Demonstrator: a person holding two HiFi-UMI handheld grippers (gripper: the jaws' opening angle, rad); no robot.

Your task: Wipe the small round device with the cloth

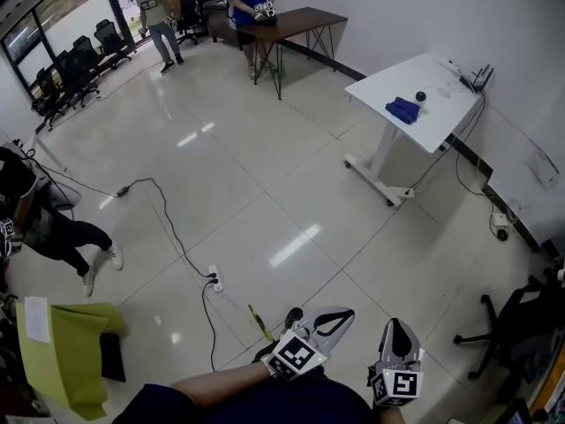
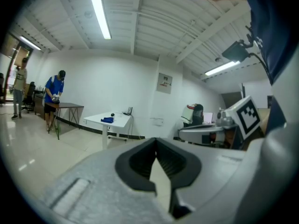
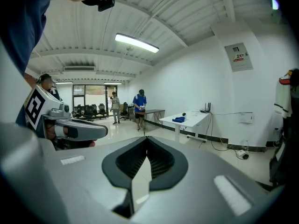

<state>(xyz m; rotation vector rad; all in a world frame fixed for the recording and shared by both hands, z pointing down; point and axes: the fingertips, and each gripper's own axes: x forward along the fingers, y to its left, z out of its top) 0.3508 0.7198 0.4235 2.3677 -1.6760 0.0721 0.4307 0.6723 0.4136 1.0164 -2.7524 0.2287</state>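
Observation:
A white desk [image 1: 439, 126] stands far off at the upper right of the head view. On it lie a blue cloth [image 1: 403, 109] and, just beyond it, a small black round device [image 1: 421, 96]. My left gripper [image 1: 336, 318] and right gripper [image 1: 396, 330] hang low near my legs, both shut and empty, well away from the desk. The left gripper view shows its shut jaws [image 2: 156, 158] with the cloth [image 2: 107, 120] and device [image 2: 112, 114] tiny in the distance. In the right gripper view the shut jaws [image 3: 146, 161] point toward the same cloth [image 3: 178, 119] and device [image 3: 184, 114].
A black cable with a power strip [image 1: 214, 279] runs across the tiled floor ahead of me. An office chair [image 1: 512, 334] stands at the right. A person in blue works at a brown table [image 1: 296, 20] far back. Another person [image 1: 44, 228] and a green sheet [image 1: 71, 352] are at the left.

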